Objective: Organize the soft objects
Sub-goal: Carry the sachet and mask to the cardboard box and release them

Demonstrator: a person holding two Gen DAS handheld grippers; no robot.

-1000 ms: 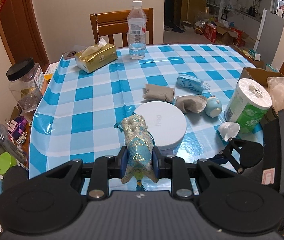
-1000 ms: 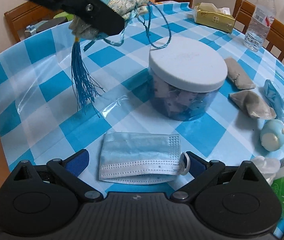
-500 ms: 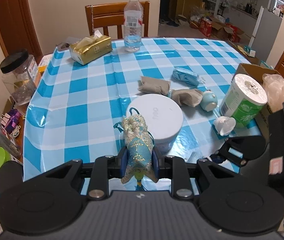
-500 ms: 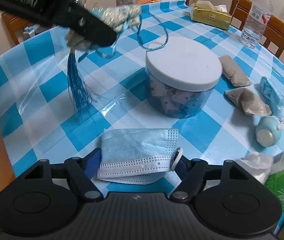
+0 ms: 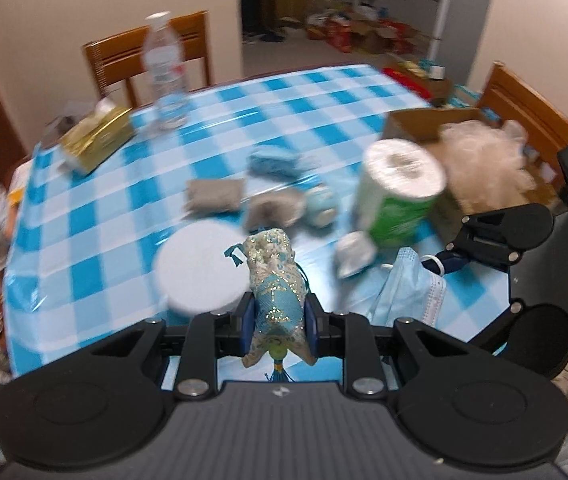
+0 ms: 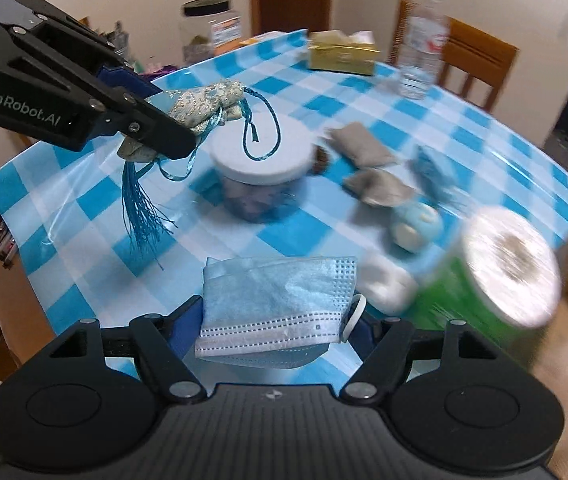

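Right, both your grippers tilt down over the checked table [image 5: 96, 216]. Left gripper [image 5: 278, 322]: jaws clamped on the brocade pouch [image 5: 274, 280], held in the air beside the white-lidded jar [image 6: 260, 152]. Right gripper [image 6: 278, 320]: jaws pinching the folded face mask [image 6: 280, 300], lifted clear of the cloth. Left gripper's side reads "GenRobot.AI"; other labels are too blurred.

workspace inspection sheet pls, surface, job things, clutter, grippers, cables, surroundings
surface: table under a blue-white checked cover.
job's things: pouch and mask, both held off the table; two grey sachets, blue packet.
clutter: white-lidded jar, paper roll, tissue box, bottle, small blue figure.
grippers: left gripper shut on pouch; right gripper shut on mask.
cables: nothing seen.
surroundings: chairs, cardboard box.
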